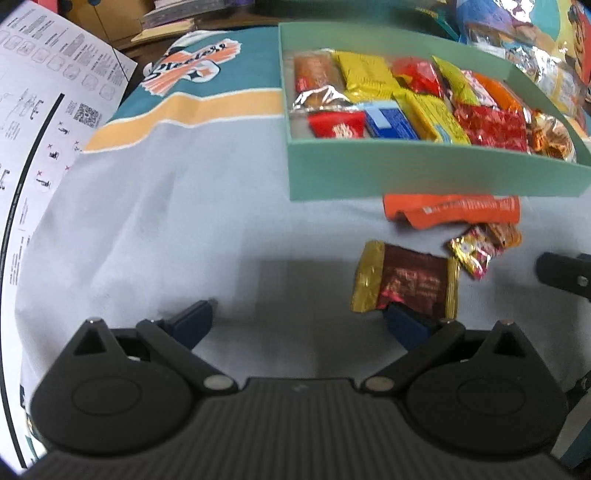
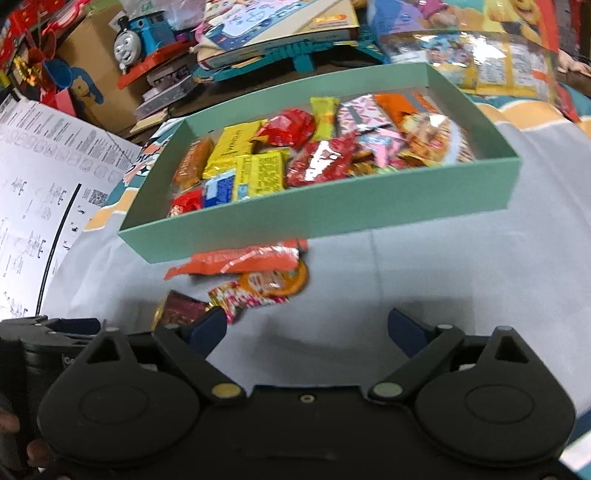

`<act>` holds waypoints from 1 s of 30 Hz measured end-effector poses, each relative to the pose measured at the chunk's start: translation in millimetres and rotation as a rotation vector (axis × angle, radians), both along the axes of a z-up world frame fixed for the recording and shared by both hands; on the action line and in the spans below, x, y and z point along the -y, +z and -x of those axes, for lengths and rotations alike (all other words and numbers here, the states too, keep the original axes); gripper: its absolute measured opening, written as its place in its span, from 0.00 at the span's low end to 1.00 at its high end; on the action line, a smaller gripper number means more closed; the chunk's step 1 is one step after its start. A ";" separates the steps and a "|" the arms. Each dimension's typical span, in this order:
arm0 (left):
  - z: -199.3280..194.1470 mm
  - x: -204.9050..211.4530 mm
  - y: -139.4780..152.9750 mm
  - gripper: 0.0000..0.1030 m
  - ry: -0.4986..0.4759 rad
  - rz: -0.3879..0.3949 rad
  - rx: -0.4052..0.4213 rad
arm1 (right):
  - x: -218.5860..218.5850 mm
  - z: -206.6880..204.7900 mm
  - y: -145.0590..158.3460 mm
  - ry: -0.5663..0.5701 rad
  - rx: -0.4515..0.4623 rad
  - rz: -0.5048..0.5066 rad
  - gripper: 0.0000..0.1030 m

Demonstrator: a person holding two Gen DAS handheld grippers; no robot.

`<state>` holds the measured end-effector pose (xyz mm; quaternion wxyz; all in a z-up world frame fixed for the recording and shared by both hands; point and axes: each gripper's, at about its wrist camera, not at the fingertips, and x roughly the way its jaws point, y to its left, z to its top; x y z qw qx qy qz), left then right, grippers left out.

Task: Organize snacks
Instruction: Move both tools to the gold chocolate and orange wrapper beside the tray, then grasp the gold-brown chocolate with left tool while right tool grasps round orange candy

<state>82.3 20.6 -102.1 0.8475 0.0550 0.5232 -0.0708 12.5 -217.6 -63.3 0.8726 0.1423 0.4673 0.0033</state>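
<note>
A mint-green box holds several wrapped snacks. In front of it on the grey cloth lie an orange packet, a pink-and-gold candy, a round orange snack and a dark red and gold packet. My left gripper is open and empty, its right finger just under the dark red packet. My right gripper is open and empty, its left finger beside the pink candy.
A printed instruction sheet lies at the left. Toys, books and a blue train crowd the back. Foil bags sit behind the box. The right gripper's body shows at the left wrist view's right edge.
</note>
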 end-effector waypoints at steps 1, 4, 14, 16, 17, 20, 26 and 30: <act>-1.2 1.3 0.9 1.00 -0.005 0.003 0.002 | -1.7 -5.9 -1.2 0.010 0.000 0.001 0.91; -3.0 4.6 1.1 1.00 -0.039 0.035 -0.010 | -9.2 -24.2 -5.7 0.024 0.002 0.002 0.89; -7.5 39.9 -8.8 1.00 -0.138 0.039 -0.030 | -15.1 -33.6 -18.6 0.087 -0.018 0.047 0.41; -8.6 47.4 -10.6 1.00 -0.154 0.027 -0.018 | -6.4 -28.3 -18.6 0.072 -0.022 0.039 0.40; -8.5 51.3 -11.3 1.00 -0.168 0.024 -0.012 | -2.1 -25.0 -18.3 0.061 -0.024 0.035 0.40; -3.2 61.6 -12.4 0.91 -0.215 0.012 0.029 | 10.4 -13.5 -18.3 0.024 -0.024 0.027 0.40; 8.3 62.5 -2.1 0.48 -0.255 0.040 0.065 | 24.0 1.1 -19.6 -0.029 -0.023 -0.004 0.40; 13.3 50.5 0.0 0.46 -0.212 0.071 0.046 | 25.7 8.2 -19.0 -0.043 -0.024 -0.023 0.40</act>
